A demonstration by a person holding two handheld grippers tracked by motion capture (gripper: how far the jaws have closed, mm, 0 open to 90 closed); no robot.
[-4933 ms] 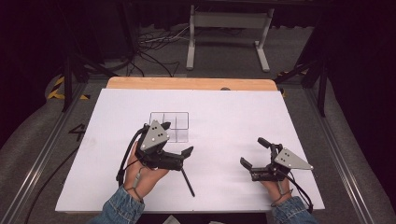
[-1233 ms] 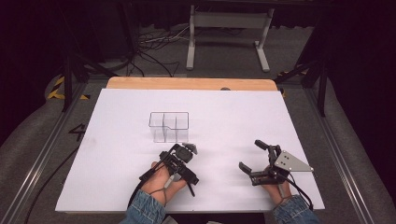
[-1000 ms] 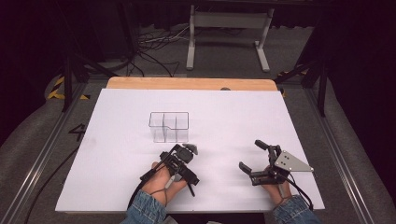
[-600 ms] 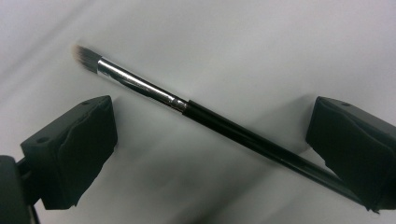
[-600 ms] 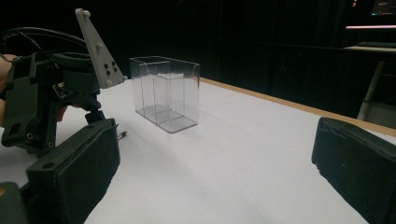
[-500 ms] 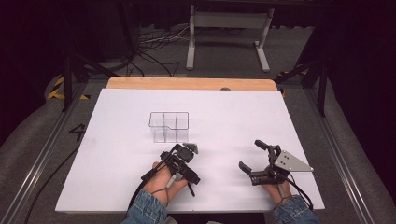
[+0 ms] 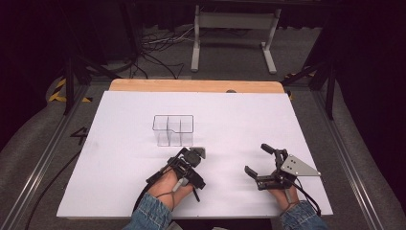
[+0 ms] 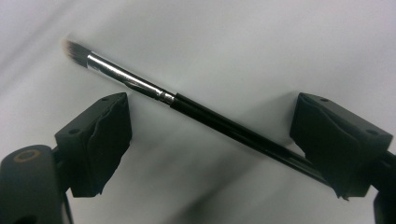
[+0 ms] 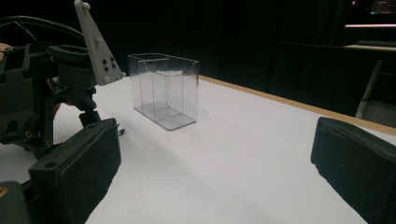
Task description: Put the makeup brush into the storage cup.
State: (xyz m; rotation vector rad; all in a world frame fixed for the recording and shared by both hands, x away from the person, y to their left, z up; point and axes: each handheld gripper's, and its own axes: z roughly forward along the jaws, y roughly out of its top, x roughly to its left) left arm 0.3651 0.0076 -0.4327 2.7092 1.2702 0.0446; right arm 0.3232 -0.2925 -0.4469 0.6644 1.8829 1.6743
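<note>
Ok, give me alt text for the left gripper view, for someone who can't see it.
A thin makeup brush with a black handle, silver collar and pale bristle tip lies slantwise on a white table, between the two open black jaws of the left gripper. The jaws stand wide apart, one either side of the handle; whether the right-hand one touches it is unclear.

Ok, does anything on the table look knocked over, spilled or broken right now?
Nothing stands out. The clear box stands upright and empty on the white table. The brush lies flat and whole between the open jaws of the left claw. The right claw is open, holding nothing.
</note>
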